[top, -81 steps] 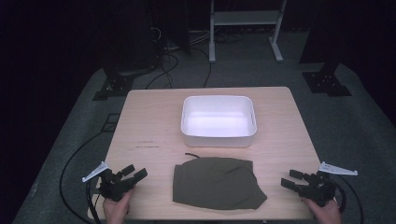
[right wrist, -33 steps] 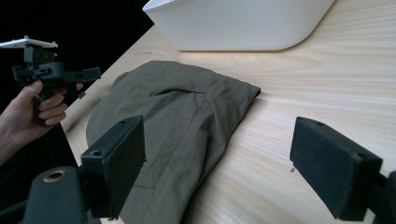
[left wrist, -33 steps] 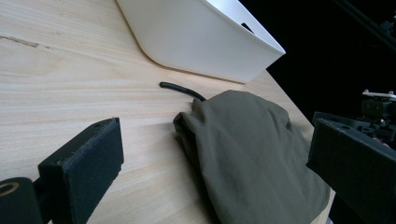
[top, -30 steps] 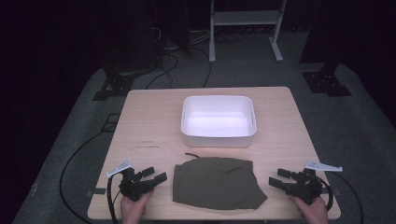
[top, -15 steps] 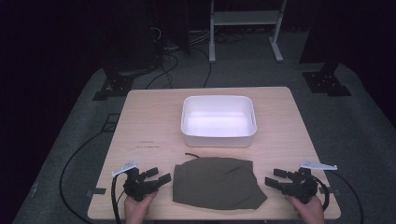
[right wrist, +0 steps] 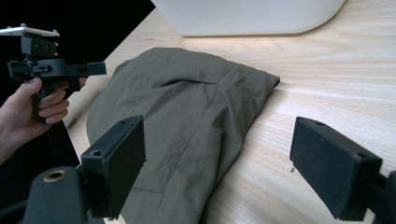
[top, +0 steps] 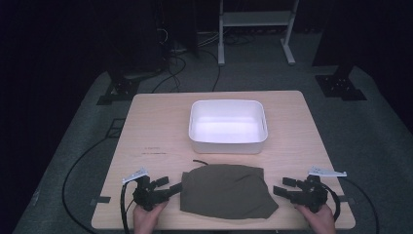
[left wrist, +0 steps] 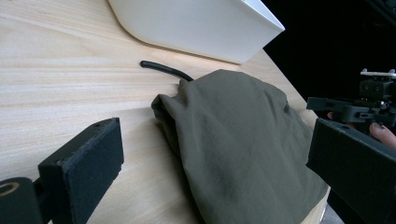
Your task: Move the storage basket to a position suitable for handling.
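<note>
An olive-green folded cloth (top: 226,191) lies flat near the table's front edge, with a black cord (top: 199,162) poking out at its far left corner. My left gripper (top: 170,185) sits just left of the cloth, open, its jaws pointing at the cloth's left edge. In the left gripper view the cloth (left wrist: 238,140) lies ahead between the wide-spread pads (left wrist: 84,163). My right gripper (top: 284,186) stands open a little right of the cloth. In the right gripper view the cloth (right wrist: 187,116) lies between and beyond its pads (right wrist: 331,163), with nothing held.
A white empty bin (top: 228,126) stands just behind the cloth at the table's middle. Bare wooden tabletop (top: 151,131) lies to both sides of the bin. A dark floor with cables and stand feet (top: 341,85) surrounds the table.
Both grippers have moved inward from the table's front corners toward the cloth's two sides. The cloth and bin have not moved.
</note>
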`<state>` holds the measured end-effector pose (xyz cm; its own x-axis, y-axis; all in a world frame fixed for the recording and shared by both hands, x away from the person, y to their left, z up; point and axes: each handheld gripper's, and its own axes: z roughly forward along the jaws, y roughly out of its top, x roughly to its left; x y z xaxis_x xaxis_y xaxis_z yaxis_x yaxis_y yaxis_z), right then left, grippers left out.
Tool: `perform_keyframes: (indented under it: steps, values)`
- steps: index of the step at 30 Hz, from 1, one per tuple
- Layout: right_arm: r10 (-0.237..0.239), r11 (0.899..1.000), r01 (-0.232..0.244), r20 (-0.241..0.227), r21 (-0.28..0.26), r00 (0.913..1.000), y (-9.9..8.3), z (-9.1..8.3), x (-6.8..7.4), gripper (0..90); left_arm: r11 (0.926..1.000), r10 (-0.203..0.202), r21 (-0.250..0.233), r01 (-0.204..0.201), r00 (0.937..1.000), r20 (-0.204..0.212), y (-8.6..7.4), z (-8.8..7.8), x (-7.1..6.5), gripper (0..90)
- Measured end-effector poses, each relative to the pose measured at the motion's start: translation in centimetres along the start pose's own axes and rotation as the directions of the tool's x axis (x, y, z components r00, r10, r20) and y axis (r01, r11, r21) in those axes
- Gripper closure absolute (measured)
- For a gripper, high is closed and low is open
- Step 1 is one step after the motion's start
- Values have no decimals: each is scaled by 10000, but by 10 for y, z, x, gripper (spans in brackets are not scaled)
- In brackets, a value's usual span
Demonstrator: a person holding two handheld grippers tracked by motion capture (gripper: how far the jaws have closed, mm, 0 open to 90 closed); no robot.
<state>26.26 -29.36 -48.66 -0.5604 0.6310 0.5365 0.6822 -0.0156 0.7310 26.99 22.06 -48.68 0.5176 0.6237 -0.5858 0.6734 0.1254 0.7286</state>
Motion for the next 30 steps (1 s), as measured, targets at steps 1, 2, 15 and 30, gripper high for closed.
perform_keyframes:
  steps: [1,2,15,30]
  values:
    - [14,10000,-14,8,10,10000,0,0,0,175,10000,46,65,-46,10000,-8,0,1,0,25]
    - [42,10000,-42,15,26,10000,0,1,0,175,9999,35,123,-35,10000,-6,0,2,-1,25]
    - [264,9990,-268,118,347,9996,-1,7,0,175,9977,-115,661,121,9999,-85,-4,12,-2,25]
    - [384,9952,-414,347,888,9987,-4,17,0,176,9915,-318,1258,333,9994,-133,-8,21,0,25]
